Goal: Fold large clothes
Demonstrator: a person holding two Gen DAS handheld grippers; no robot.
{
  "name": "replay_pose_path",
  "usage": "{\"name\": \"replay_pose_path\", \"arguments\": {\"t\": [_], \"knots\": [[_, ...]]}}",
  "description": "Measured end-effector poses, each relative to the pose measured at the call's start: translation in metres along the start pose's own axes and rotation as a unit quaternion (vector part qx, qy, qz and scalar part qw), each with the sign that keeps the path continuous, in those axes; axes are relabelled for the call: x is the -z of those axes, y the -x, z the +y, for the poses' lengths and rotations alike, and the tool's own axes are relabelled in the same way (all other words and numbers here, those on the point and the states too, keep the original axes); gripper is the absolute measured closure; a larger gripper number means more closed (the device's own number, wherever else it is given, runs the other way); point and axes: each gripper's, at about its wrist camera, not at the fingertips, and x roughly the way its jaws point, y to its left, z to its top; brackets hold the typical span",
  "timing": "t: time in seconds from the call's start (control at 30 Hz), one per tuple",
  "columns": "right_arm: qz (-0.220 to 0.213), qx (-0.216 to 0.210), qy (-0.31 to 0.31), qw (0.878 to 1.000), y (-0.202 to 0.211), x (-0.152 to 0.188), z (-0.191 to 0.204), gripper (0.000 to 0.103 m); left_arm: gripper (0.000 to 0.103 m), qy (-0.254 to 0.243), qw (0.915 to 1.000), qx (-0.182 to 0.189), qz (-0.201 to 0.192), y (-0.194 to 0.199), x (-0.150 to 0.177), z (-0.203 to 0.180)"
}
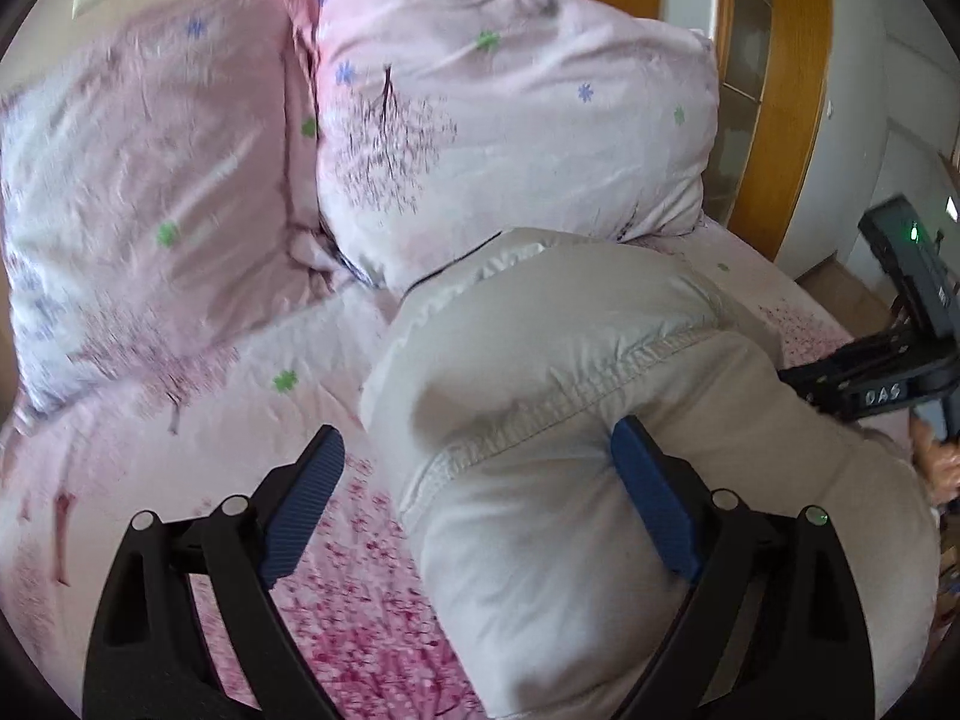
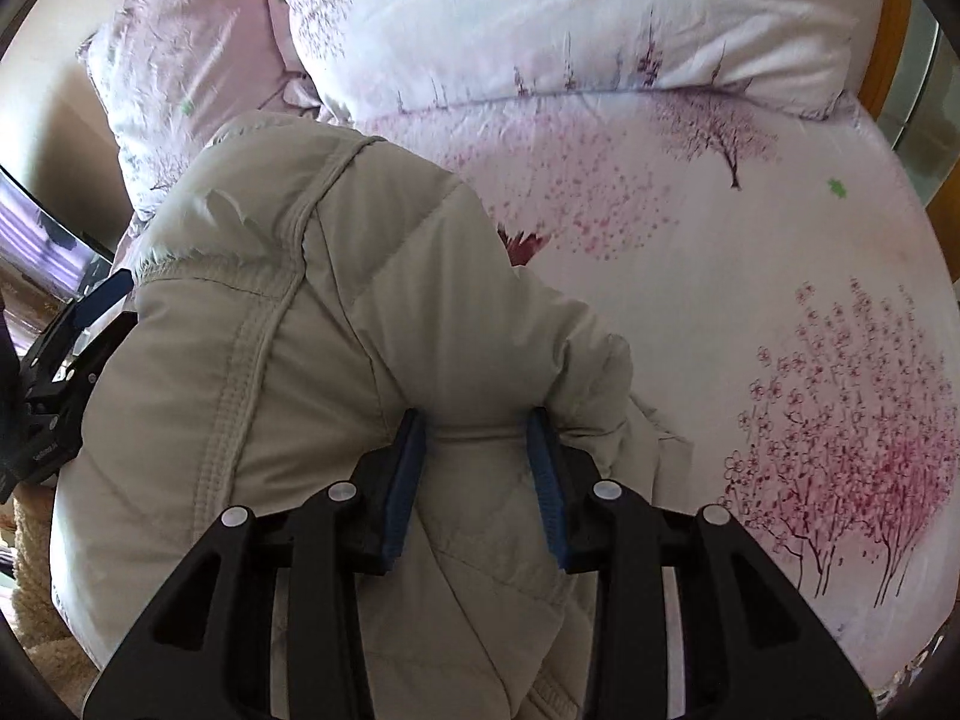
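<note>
1. There's the padded jacket (image 1: 600,420), pale beige and puffy, with a smooth, slightly shiny shell, stitched quilt lines and thick ribbed seams. It is bunched into a rounded heap over the bed sheet (image 2: 750,270).
2. Right claw (image 2: 477,480): its blue ridged pads (image 2: 405,480) squeeze a thick fold of the jacket from both sides, and the fabric bulges between them. That's a firm grip.
3. Left claw (image 1: 474,492): jaws spread wide. The right-hand blue pad (image 1: 651,492) presses against the jacket's side; the left-hand pad stands clear over the sheet, so nothing is clamped.
4. The sheet is thin, creased cotton, pink and white, printed with blossom trees and small green stars.
5. Two plump pillows (image 1: 510,120) in the same print lean at the head of the bed, the left one smeared by blur.
6. The jacket's lower part is cut off by the frame edge, and its sleeves and collar can't be told apart in the bundle.
7. In the left wrist view the right claw's black body shows at the right edge, half hidden behind the jacket.
8. A wooden frame (image 1: 780,90) stands past the pillows.
</note>
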Motion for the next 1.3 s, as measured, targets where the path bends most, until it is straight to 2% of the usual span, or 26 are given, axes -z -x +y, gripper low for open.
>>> {"name": "replay_pose_path", "arguments": {"t": [0.17, 0.37, 0.43, 0.5, 0.57, 0.67, 0.73, 0.8, 0.93, 1.07, 1.17, 1.3], "knots": [[0.022, -0.003, 0.007, 1.000, -0.005, -0.007, 0.005, 0.067, 0.008, 0.006, 0.9999, 0.006, 0.006, -0.009, 0.004, 0.003], [0.034, 0.015, 0.016, 0.999, -0.011, -0.011, 0.006, 0.067, 0.007, 0.012, 0.9999, 0.007, 0.009, -0.017, 0.004, 0.005], [0.021, 0.028, 0.019, 0.999, -0.002, -0.009, 0.009, 0.067, 0.007, 0.015, 0.9999, 0.004, 0.006, -0.017, 0.004, 0.005], [-0.010, 0.042, 0.019, 0.999, 0.021, 0.002, 0.009, 0.067, 0.008, 0.014, 0.9999, 0.001, -0.004, -0.009, 0.003, 0.006], [-0.045, 0.025, 0.010, 0.999, 0.044, 0.018, 0.002, 0.067, 0.014, 0.020, 0.9997, 0.009, -0.009, 0.007, 0.003, 0.007], [-0.090, -0.020, 0.001, 0.996, 0.076, 0.055, 0.007, 0.067, 0.014, 0.016, 0.9987, 0.030, -0.039, 0.045, 0.006, 0.003], [-0.106, -0.037, -0.003, 0.994, 0.086, 0.082, 0.011, 0.067, 0.014, 0.004, 0.9977, 0.037, -0.057, 0.069, 0.010, -0.004], [-0.110, -0.048, -0.011, 0.993, 0.086, 0.098, 0.012, 0.067, 0.013, -0.004, 0.9964, 0.058, -0.061, 0.085, 0.015, -0.013], [-0.101, -0.040, -0.029, 0.994, 0.072, 0.115, 0.007, 0.067, 0.013, -0.026, 0.9948, 0.088, -0.044, 0.092, 0.028, -0.036], [-0.080, -0.018, -0.057, 0.995, 0.045, 0.128, -0.003, 0.054, 0.011, -0.068, 0.9955, 0.065, -0.016, 0.074, 0.046, -0.061], [-0.078, -0.033, -0.075, 0.994, 0.032, 0.133, -0.009, 0.053, 0.007, -0.059, 0.9955, 0.074, 0.003, 0.064, 0.055, -0.064], [-0.080, -0.017, -0.064, 0.995, 0.028, 0.133, -0.004, 0.053, 0.005, -0.053, 0.9963, 0.066, 0.015, 0.056, 0.062, -0.064]]}}
